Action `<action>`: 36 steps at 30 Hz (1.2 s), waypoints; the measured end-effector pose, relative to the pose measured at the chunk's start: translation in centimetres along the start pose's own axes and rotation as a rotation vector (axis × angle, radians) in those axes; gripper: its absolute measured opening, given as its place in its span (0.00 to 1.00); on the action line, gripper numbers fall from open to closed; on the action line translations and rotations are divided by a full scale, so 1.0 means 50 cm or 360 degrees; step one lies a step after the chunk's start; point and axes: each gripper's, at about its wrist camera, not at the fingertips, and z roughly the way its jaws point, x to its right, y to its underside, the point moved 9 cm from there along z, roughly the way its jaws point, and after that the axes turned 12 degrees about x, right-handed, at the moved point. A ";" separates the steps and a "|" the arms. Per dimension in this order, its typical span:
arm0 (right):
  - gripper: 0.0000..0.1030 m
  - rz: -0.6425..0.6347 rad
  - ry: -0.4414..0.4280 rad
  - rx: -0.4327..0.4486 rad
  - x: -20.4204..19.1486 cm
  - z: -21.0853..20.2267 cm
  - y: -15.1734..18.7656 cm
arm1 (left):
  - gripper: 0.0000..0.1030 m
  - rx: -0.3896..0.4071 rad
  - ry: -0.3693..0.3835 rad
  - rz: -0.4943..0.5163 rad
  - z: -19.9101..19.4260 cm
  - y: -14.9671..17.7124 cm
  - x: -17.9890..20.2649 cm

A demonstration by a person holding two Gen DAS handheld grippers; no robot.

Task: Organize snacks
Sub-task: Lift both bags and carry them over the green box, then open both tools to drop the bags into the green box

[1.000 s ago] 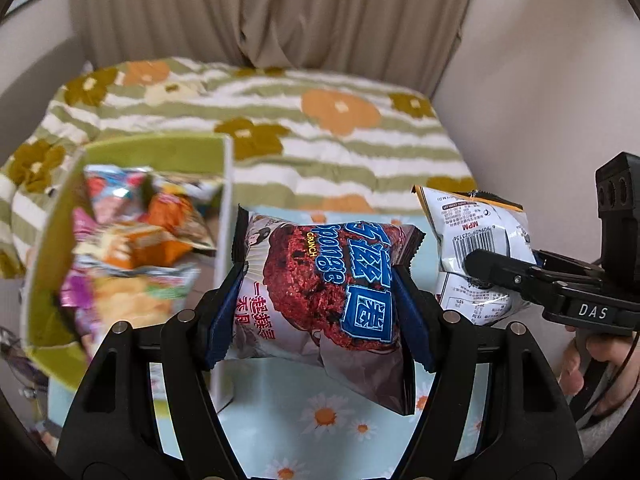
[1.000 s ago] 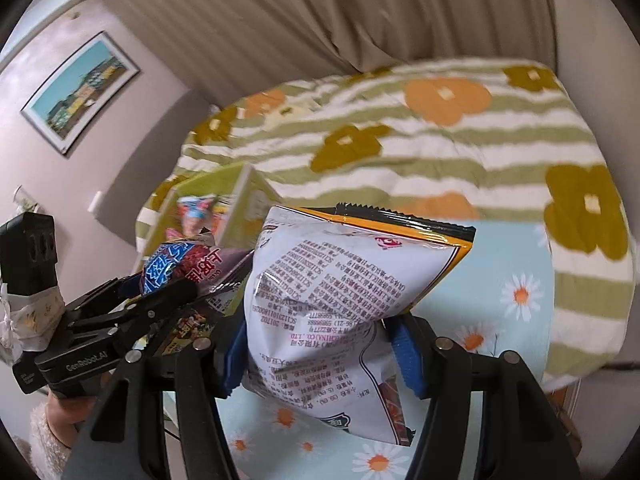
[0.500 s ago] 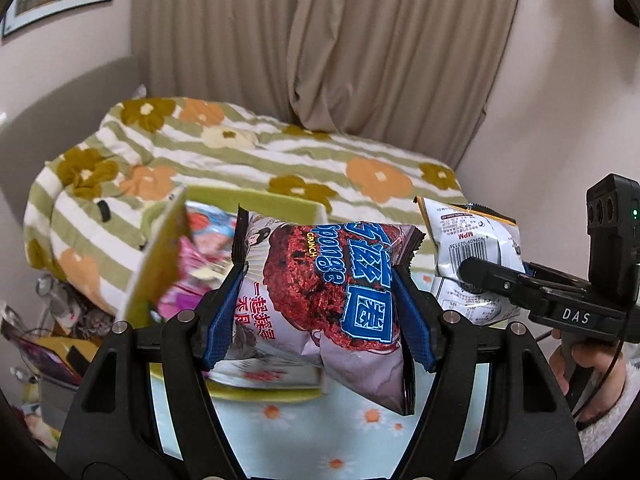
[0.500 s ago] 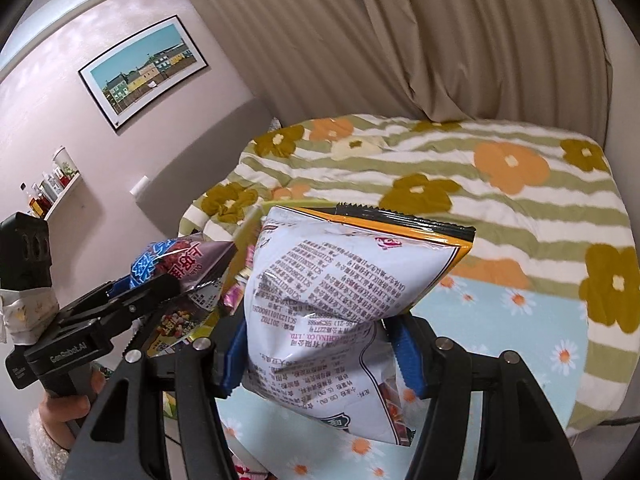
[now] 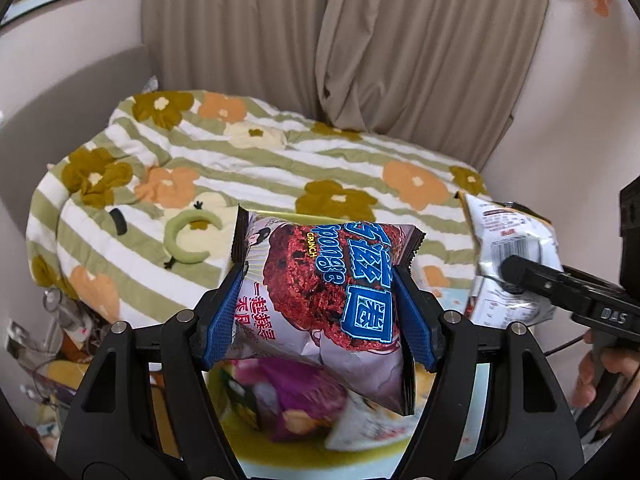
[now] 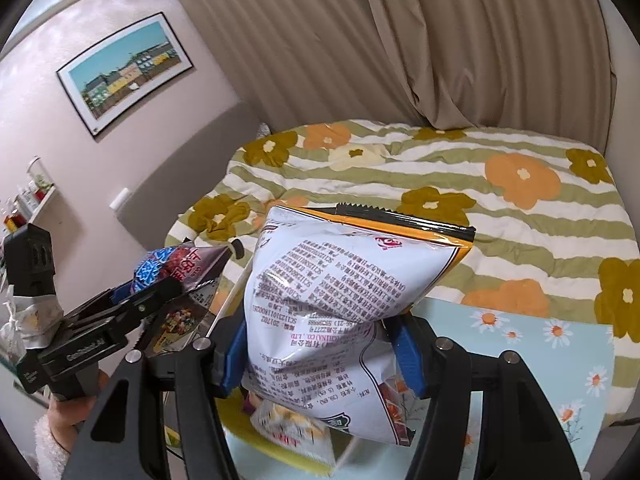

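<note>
My left gripper (image 5: 320, 316) is shut on a purple Sponge Crunch bag (image 5: 324, 292) and holds it above a yellow-green box (image 5: 320, 450) with several snack packets inside. My right gripper (image 6: 320, 356) is shut on a white bag with an orange top edge (image 6: 344, 296), held above the same box (image 6: 280, 446). The white bag shows at the right of the left wrist view (image 5: 508, 256). The purple bag shows at the left of the right wrist view (image 6: 180, 268).
A bed with a green-striped flower quilt (image 5: 280, 168) lies behind. A light blue daisy cloth (image 6: 520, 344) covers the table under the box. Beige curtains (image 6: 400, 40) hang at the back. Clutter (image 5: 52, 344) sits low on the left.
Both grippers rose and moved left with their bags still held. The box slid from the left of the left wrist view to below the held bags.
</note>
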 end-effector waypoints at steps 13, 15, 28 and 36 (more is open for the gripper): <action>0.56 0.0132 0.0128 -0.0129 0.015 0.115 0.046 | 0.91 -0.0269 0.0021 0.0053 0.176 0.087 -0.067; 0.56 0.0136 0.0133 -0.0139 0.015 0.120 0.051 | 0.91 -0.0277 0.0009 0.0064 0.167 0.098 -0.075; 0.57 0.0052 0.0136 -0.0188 -0.007 0.173 0.023 | 0.91 -0.0267 0.0024 0.0104 0.087 0.113 -0.095; 0.99 -0.0006 0.0220 -0.0222 -0.005 0.221 0.049 | 0.91 -0.0281 0.0042 0.0124 0.080 0.123 -0.116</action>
